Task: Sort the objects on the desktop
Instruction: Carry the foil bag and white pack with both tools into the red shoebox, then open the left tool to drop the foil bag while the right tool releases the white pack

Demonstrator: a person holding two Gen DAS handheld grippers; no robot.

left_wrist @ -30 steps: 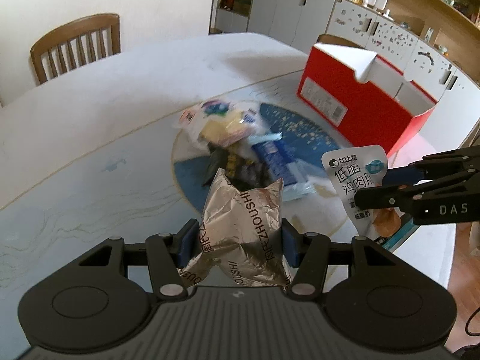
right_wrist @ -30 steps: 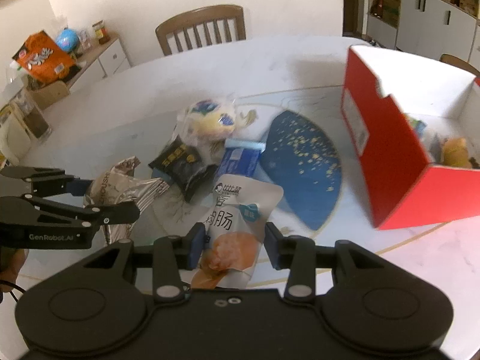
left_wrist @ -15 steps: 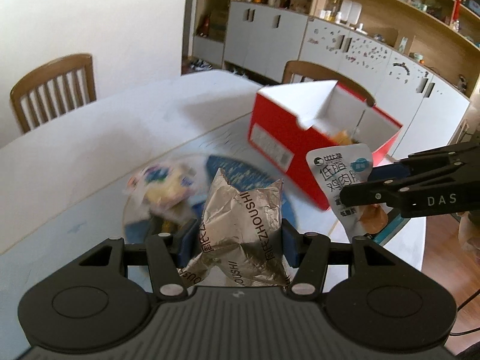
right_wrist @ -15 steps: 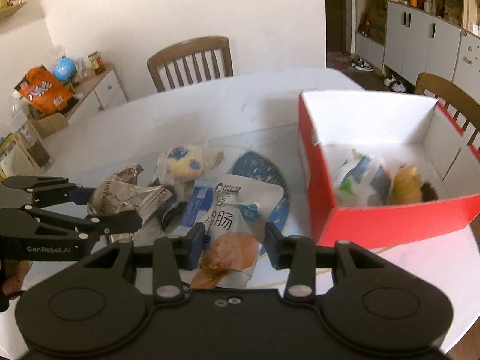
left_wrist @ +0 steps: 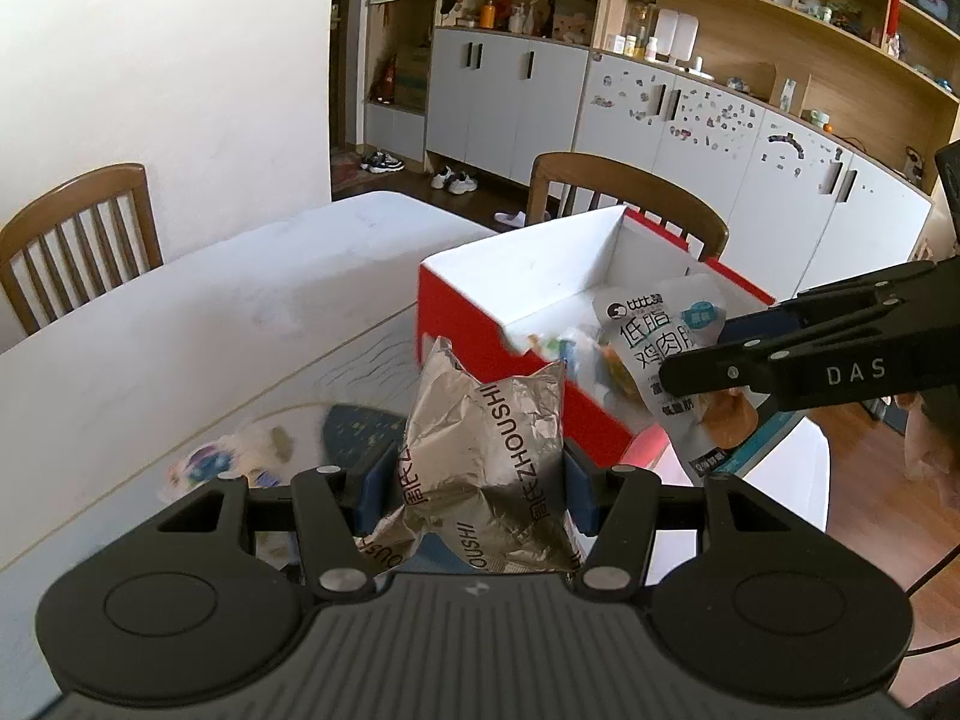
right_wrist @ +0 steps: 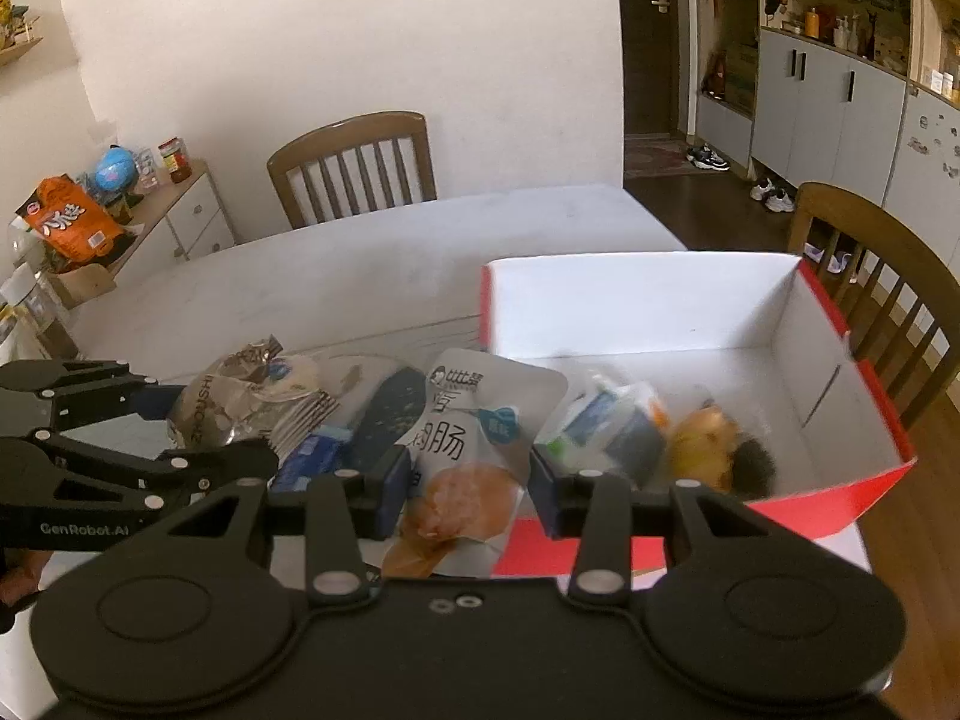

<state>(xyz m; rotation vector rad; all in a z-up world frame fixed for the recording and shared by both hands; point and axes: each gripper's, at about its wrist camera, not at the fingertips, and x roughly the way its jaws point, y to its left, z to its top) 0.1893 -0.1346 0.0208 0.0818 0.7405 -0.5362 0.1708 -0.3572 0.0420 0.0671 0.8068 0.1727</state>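
My left gripper (left_wrist: 474, 489) is shut on a crumpled silver foil snack bag (left_wrist: 489, 468) and holds it above the table, short of the red box (left_wrist: 510, 354). My right gripper (right_wrist: 471, 483) is shut on a white chicken-sausage pouch (right_wrist: 474, 438) and holds it at the box's near left corner. The right gripper also shows in the left wrist view (left_wrist: 714, 387), with the pouch (left_wrist: 666, 336) over the box opening. The red box (right_wrist: 840, 438) is white inside and holds several packets. The left gripper (right_wrist: 198, 420) shows at the left with the foil bag (right_wrist: 240, 396).
Several snack packets (right_wrist: 318, 450) lie on a round blue mat (right_wrist: 390, 408) on the white table (right_wrist: 336, 276). Wooden chairs (right_wrist: 354, 165) stand at the far side and behind the box (left_wrist: 630, 192). Cabinets line the back wall.
Both grippers have risen and moved right toward the red box with their bags. The box now fills more of both views, and the pouch now hangs over its opening.
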